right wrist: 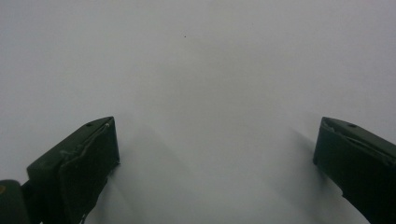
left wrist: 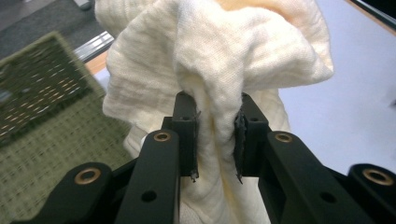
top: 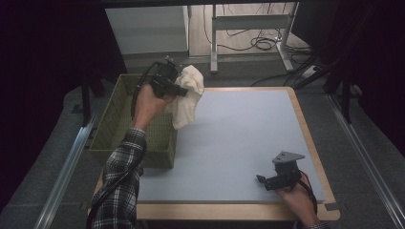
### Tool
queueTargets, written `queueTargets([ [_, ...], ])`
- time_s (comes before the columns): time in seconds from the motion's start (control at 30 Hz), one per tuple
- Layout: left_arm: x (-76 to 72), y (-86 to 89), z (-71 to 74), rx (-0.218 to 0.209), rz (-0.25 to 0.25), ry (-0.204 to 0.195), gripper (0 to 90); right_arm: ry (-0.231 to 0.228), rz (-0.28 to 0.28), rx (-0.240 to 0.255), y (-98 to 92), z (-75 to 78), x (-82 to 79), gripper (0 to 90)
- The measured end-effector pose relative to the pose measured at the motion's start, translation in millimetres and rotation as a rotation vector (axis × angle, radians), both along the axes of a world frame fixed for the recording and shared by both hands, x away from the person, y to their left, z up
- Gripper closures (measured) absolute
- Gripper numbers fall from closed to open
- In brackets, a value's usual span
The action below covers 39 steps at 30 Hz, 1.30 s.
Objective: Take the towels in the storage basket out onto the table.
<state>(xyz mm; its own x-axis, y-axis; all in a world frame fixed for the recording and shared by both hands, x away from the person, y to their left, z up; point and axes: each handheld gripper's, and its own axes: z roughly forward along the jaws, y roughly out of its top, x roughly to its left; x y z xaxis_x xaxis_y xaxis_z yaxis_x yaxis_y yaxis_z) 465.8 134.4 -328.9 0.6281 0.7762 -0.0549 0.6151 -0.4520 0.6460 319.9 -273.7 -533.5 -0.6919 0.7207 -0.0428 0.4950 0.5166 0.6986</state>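
A cream cloth (top: 187, 95) hangs bunched from my left gripper (top: 184, 90), held in the air at the table's far left corner, beside the green basket (top: 114, 119). In the left gripper view both black pads pinch a fold of the cloth (left wrist: 219, 70), so my left gripper (left wrist: 216, 140) is shut on it. My right gripper (top: 260, 180) rests low over the pale blue table top (top: 239, 133) near the front right. Its jaws stand wide apart in the right gripper view, and nothing lies between the tips of my right gripper (right wrist: 217, 154).
The green woven basket (left wrist: 42, 116) stands off the table's left side, its inside dark. A wooden rim (top: 305, 129) borders the table top. Desk legs and cables (top: 258, 38) lie on the floor beyond the far edge.
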Motion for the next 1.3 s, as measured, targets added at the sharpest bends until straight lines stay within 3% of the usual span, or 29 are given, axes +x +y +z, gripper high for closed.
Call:
queueTargets([
  [0.3, 5.2, -34.8, -5.7, -0.003, -0.058, 0.002, 74.1, 0.001, 0.000, 0.000, 0.0, 0.0, 0.1, 0.2],
  [0.7, 8.0, -81.9, -24.9, 0.011, -0.128, 0.015, 73.7, 0.001, 0.000, 0.000, -0.1, 0.0, 0.2, 0.2],
  [1.03, 8.1, -118.1, -58.8, 0.038, -0.182, 0.061, 73.6, 0.003, 0.001, 0.000, -0.1, 0.1, 0.1, 0.2],
  [1.3, 6.8, -134.0, -89.2, 0.043, -0.200, 0.092, 73.4, 0.001, 0.000, 0.000, -0.1, 0.1, 0.2, 0.2],
])
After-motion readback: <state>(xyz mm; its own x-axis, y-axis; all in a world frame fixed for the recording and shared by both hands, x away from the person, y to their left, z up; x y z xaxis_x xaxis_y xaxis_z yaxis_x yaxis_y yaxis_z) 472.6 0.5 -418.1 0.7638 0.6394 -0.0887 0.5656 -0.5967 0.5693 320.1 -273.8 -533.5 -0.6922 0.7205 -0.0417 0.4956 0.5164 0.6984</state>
